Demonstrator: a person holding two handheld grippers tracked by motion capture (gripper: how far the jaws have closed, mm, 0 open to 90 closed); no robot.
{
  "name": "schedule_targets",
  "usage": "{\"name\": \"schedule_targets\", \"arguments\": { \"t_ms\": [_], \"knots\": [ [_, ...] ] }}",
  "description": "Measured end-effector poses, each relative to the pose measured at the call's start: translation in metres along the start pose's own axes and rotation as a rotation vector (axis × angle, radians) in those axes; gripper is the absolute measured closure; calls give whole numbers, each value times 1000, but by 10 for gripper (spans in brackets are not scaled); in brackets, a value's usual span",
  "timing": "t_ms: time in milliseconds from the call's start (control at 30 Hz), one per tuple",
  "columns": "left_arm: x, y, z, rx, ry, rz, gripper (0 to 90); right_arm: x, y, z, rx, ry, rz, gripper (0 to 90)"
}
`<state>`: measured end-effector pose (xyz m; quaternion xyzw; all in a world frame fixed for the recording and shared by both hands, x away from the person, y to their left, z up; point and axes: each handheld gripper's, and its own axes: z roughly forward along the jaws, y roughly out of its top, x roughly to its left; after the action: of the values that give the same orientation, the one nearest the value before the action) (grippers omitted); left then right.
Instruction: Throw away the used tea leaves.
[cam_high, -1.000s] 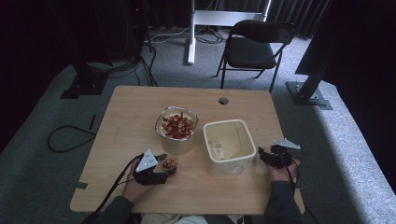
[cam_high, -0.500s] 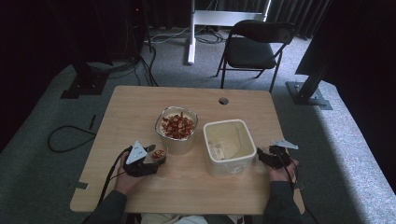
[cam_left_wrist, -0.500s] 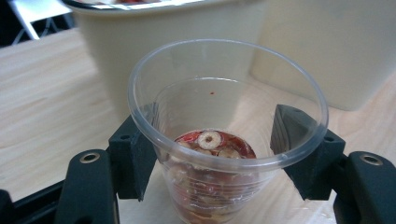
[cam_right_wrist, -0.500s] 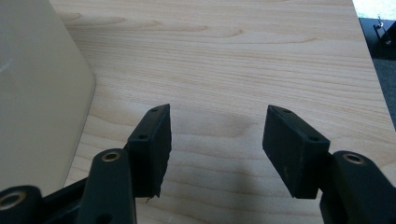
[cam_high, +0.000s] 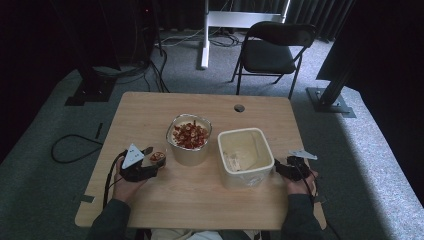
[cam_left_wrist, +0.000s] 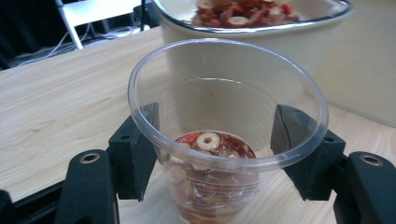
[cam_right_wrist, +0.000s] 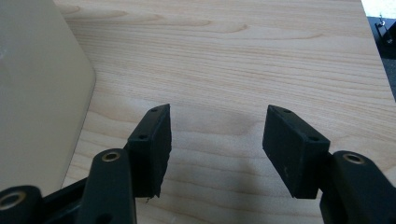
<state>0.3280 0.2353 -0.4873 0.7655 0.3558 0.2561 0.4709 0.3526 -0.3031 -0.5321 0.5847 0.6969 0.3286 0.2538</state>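
Observation:
A clear plastic cup (cam_left_wrist: 219, 93) sits between the jaws of my left gripper (cam_left_wrist: 215, 135), which is shut on it. A small heap of red and white cereal rings (cam_left_wrist: 210, 142) lies in its bottom. In the high view the cup (cam_high: 158, 158) is just left of the round bowl (cam_high: 189, 150), which is full of the same cereal mix (cam_high: 189, 135). Whether the cup rests on the table or hangs just above it, I cannot tell. My right gripper (cam_right_wrist: 217, 135) stands open over bare wood, nothing between its jaws, beside the right wall of the square cream container (cam_high: 245, 172).
The wooden table (cam_high: 150, 115) has a cable hole (cam_high: 239, 108) at its far edge. The cream container wall (cam_right_wrist: 32, 93) is close on the left in the right gripper view. A black folding chair (cam_high: 272, 50) and cables lie on the floor beyond.
My left gripper has carried the cup to the left and a little away from the person, away from the bowl's front. The right gripper has barely shifted.

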Motion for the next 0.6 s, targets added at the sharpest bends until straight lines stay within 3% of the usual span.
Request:
{"name": "schedule_targets", "arguments": {
  "t_ms": [267,600],
  "knots": [
    [15,5,-2,-6,43,-25,342,0,0,1,2,-1,-2,415],
    [30,39,-6,-33,77,1,342,0,-1,0,2,-1,1,414]
  ]
}}
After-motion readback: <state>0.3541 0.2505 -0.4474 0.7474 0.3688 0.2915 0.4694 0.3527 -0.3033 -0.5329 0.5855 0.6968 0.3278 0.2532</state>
